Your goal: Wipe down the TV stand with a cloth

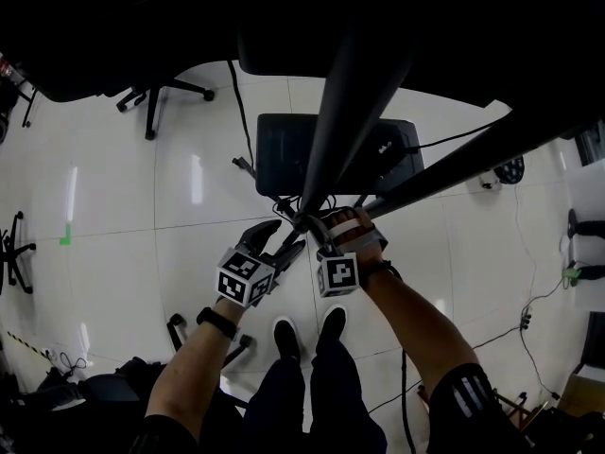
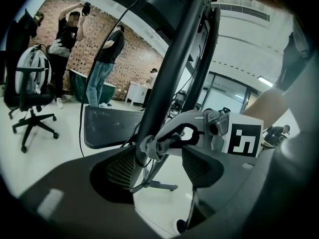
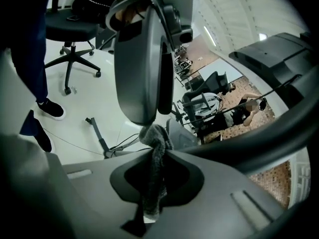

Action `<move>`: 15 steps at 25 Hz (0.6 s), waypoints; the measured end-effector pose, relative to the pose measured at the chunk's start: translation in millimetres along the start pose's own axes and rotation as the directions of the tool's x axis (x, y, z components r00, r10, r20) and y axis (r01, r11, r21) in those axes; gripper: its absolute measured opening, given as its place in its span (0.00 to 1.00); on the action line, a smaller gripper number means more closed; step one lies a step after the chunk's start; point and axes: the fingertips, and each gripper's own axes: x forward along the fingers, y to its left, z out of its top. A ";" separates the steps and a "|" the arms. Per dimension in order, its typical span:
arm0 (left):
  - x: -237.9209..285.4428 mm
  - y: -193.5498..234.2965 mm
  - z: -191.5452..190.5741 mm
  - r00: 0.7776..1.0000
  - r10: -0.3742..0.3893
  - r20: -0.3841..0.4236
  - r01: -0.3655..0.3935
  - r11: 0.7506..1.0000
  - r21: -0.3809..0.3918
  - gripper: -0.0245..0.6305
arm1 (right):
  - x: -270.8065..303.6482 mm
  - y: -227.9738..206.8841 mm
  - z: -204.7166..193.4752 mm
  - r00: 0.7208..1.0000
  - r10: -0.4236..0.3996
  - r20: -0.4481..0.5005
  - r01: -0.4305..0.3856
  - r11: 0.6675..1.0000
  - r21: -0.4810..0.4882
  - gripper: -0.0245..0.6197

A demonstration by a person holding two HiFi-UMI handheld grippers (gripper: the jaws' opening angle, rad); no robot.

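Low on the TV stand (image 1: 333, 112), where its dark slanted poles are converging above the white floor (image 1: 113, 187), both tools are sitting close side by side. Right tool (image 3: 158, 158): jaws are pinching a grey cloth (image 3: 154, 138), which is hanging down between them and bunching up at their tips. The left gripper view shows that bunch pressing against the stand's pole. Left tool (image 2: 159, 156): jaws are standing wide apart, one on each side of the same pole, gripping nothing; whether the pads are touching the pole cannot be told. Stand's flat dark base plate (image 1: 284, 149) is lying on the floor just beyond the tools, with black cables (image 1: 444, 140) trailing off its right edge. Person's black shoes (image 1: 286, 337) are standing on the floor directly below the tools. Office chair (image 1: 156, 93) is standing well apart, toward the floor's far left. Two people are standing before a brick wall (image 2: 139, 49) far behind the stand.
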 end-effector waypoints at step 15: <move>-31.4 -50.7 46.6 0.999 -0.036 0.031 0.033 0.996 0.078 0.52 | -83.1 -32.6 17.7 0.995 -0.011 0.095 -0.004 0.986 0.166 0.07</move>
